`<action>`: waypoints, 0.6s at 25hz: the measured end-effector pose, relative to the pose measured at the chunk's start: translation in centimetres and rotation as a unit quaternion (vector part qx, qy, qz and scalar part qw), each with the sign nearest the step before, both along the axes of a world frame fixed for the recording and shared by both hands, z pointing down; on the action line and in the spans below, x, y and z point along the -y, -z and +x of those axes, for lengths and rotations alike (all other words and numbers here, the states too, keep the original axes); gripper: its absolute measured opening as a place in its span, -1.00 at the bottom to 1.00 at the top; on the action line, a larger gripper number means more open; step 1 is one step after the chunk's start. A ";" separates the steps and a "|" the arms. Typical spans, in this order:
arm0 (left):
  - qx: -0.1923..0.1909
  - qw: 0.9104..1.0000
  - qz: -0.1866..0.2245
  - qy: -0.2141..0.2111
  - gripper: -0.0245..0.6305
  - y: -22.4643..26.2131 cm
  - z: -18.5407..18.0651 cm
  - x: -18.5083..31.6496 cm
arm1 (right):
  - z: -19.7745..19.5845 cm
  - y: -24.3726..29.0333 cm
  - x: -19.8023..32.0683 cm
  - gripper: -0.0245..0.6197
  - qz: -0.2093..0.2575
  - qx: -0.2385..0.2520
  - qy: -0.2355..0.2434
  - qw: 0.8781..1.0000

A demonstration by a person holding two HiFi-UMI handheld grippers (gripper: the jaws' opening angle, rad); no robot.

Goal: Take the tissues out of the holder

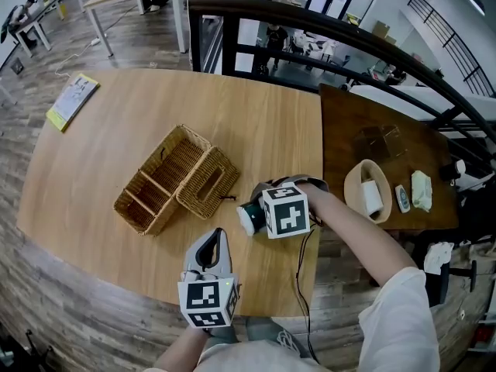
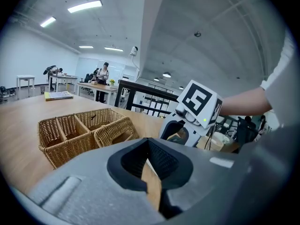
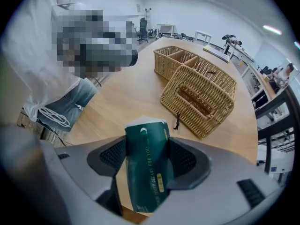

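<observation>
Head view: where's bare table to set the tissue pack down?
Widest bare patch: far side of the table, between the booklet and the dark side table. Also left of the wicker basket, out to the table edge. Crowded: near edge, where the tissue holder, the right tool with the tissue pack and the left tool bunch up.

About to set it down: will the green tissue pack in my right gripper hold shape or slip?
Probably soft: the green tissue pack is film-wrapped and looks slightly pinched between the right gripper's pads. Likely light: only white tissue shows at its top. The smooth wrap may slide, and stood on its narrow end it could tip.
</observation>
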State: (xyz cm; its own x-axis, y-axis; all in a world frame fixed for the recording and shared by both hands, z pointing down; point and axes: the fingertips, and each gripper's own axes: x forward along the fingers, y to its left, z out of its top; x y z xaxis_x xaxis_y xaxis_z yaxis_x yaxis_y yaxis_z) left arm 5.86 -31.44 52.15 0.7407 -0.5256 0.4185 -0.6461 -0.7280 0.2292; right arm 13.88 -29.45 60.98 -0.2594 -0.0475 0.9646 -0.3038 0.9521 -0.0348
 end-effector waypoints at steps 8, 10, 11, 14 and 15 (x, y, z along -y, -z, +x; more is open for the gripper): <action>0.008 1.000 -0.003 0.003 -0.97 -0.3 -0.5 0.2 | -0.7 -0.5 0.2 -0.03 0.002 0.007 0.002 1.000; 0.009 1.000 -0.003 0.003 -0.97 -0.4 -0.6 0.3 | -0.7 -0.6 0.3 -0.03 0.003 0.011 0.002 1.000; 0.010 1.000 -0.003 0.004 -0.97 -0.4 -0.6 0.3 | -0.8 -0.6 0.3 -0.03 0.003 0.013 0.001 1.000; 0.011 1.000 -0.005 0.003 -0.97 -0.6 -0.6 0.3 | -0.8 -0.8 0.3 -0.03 0.004 0.018 -0.004 1.000; 0.012 1.000 -0.005 0.003 -0.97 -0.6 -0.5 0.3 | -0.9 -0.8 0.3 -0.03 0.004 0.017 -0.004 1.000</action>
